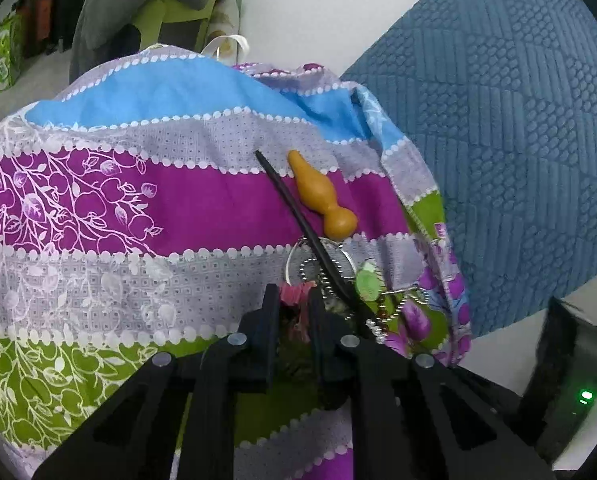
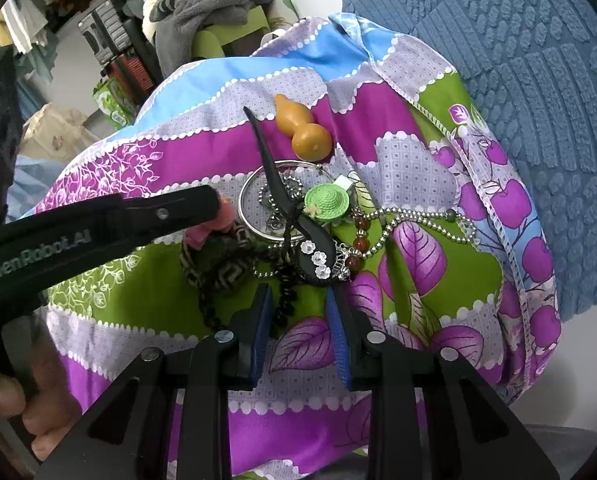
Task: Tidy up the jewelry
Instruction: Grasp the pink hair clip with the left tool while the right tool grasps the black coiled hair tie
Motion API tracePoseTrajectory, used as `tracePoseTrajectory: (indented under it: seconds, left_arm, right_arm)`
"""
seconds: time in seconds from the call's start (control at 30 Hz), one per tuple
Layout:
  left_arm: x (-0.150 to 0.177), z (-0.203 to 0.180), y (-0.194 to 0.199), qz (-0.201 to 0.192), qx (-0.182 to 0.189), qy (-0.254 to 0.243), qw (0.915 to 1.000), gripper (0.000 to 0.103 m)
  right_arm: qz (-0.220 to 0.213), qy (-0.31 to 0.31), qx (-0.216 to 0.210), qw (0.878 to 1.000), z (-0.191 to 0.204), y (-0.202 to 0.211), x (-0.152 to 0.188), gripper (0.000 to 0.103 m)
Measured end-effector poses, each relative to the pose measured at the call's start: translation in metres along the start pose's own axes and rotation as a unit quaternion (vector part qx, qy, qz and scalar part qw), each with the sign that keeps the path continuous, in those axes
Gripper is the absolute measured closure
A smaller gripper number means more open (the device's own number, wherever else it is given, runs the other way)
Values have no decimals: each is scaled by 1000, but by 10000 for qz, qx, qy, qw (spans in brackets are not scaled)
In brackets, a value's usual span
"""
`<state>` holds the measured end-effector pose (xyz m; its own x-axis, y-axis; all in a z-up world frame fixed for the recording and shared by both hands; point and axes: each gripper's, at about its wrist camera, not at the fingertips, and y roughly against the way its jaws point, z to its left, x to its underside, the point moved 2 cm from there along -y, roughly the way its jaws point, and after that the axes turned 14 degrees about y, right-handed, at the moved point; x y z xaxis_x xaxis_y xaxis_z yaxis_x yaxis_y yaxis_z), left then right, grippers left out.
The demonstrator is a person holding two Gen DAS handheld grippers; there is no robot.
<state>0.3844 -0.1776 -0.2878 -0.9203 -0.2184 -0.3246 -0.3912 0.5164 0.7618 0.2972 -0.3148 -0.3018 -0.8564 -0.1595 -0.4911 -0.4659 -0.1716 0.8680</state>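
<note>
A heap of jewelry lies on a striped floral cloth (image 2: 202, 140): a black hair clip with white flowers (image 2: 298, 216), a silver bangle (image 2: 254, 216), a green hat-shaped piece (image 2: 325, 202), a silver bead chain (image 2: 414, 216), amber beads (image 2: 358, 240) and a black coiled tie (image 2: 284, 300). An orange gourd (image 2: 304, 130) lies behind the heap; it also shows in the left wrist view (image 1: 318, 196). My left gripper (image 1: 294, 300) is shut on a pink flower piece (image 2: 208, 224) at the heap's left edge. My right gripper (image 2: 300, 300) is open, its jaws either side of the black coiled tie.
A blue quilted cushion (image 1: 498, 120) rises to the right of the cloth. Grey clothing (image 2: 210, 4) and suitcases (image 2: 110, 40) stand behind. A dark device with a green light (image 1: 578, 392) sits at the right in the left wrist view.
</note>
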Motion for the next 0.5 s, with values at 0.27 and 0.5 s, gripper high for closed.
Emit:
tracePoseTrajectory:
  seconds: [0.27, 0.5]
  left_arm:
    - [6, 6, 30, -133, 73, 54, 9999, 91]
    - [20, 16, 65, -264, 12, 62, 9996, 91]
  right_arm:
    - [-34, -80, -37, 10000, -1, 3, 0, 68]
    - [19, 100, 62, 9999, 5, 1, -1, 65]
